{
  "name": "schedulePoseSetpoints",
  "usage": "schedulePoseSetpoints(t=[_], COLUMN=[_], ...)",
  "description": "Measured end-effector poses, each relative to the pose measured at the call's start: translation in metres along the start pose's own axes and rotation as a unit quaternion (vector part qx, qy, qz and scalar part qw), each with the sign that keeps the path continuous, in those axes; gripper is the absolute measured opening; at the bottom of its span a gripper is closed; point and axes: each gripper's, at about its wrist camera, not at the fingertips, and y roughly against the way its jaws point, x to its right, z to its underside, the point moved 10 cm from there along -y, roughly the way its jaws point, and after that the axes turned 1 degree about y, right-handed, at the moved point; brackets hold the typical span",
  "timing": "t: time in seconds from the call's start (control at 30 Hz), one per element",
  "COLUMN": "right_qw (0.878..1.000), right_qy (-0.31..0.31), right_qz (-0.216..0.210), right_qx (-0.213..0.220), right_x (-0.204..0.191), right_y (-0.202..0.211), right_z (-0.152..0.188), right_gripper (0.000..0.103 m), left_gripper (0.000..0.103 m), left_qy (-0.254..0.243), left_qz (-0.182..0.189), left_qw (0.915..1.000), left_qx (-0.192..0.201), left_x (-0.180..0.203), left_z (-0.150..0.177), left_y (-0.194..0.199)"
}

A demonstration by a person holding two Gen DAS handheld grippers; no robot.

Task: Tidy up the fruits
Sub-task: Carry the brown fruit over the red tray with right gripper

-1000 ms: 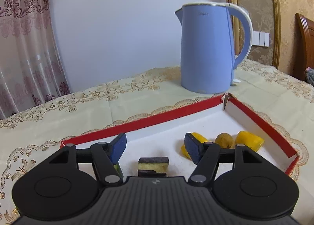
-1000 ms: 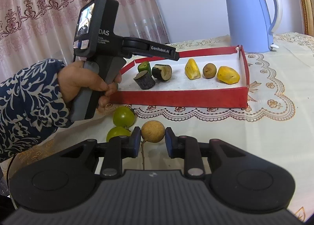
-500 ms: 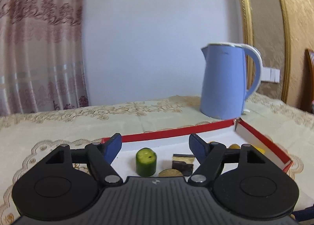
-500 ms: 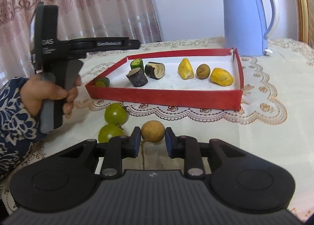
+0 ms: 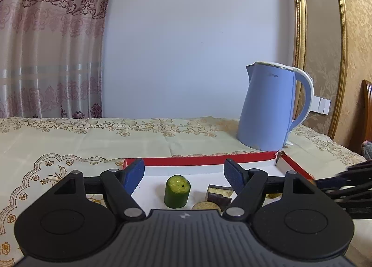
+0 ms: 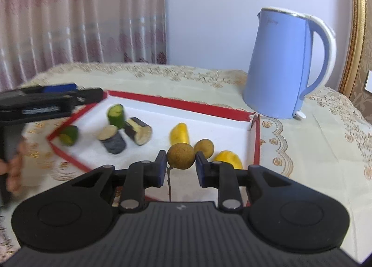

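Note:
My right gripper (image 6: 181,168) is shut on a round brown longan (image 6: 181,155) with a thin stem hanging down, held above the near part of the red-rimmed white tray (image 6: 176,104). In the tray lie two cucumber pieces (image 6: 115,115), two eggplant pieces (image 6: 138,130), two yellow fruit pieces (image 6: 179,133) and another longan (image 6: 204,148). My left gripper (image 5: 183,174) is open and empty, at the tray's left end (image 5: 200,160), facing a cucumber piece (image 5: 177,191) and an eggplant piece (image 5: 219,195).
A blue electric kettle (image 6: 283,64) stands behind the tray's far right corner, on the embroidered tablecloth (image 6: 325,141). The left gripper's body (image 6: 46,101) and the hand holding it show at the left of the right wrist view. Curtain and wall lie behind.
My right gripper has lifted the longan off the tablecloth and carried it forward over the tray. My left gripper has drawn back to the tray's left end, still open.

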Motion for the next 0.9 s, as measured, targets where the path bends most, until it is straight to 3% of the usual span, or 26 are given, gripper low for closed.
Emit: schedulePoseSetpoints(t=[0.57, 0.9], right_qw=[0.997, 0.996], right_qy=[0.023, 0.024], right_qz=[0.019, 0.019], right_qx=[-0.078, -0.078], right_x=[0.006, 0.009], right_y=[-0.058, -0.069], right_z=[0.014, 0.009], right_gripper=[0.025, 0.025], left_gripper=[0.075, 0.075], left_qy=[0.012, 0.012], left_qz=[0.007, 0.007], left_qw=[0.9998, 0.9997], left_qx=[-0.016, -0.021], left_x=[-0.003, -0.002], left_z=[0.004, 0.006], left_y=[-0.003, -0.006])
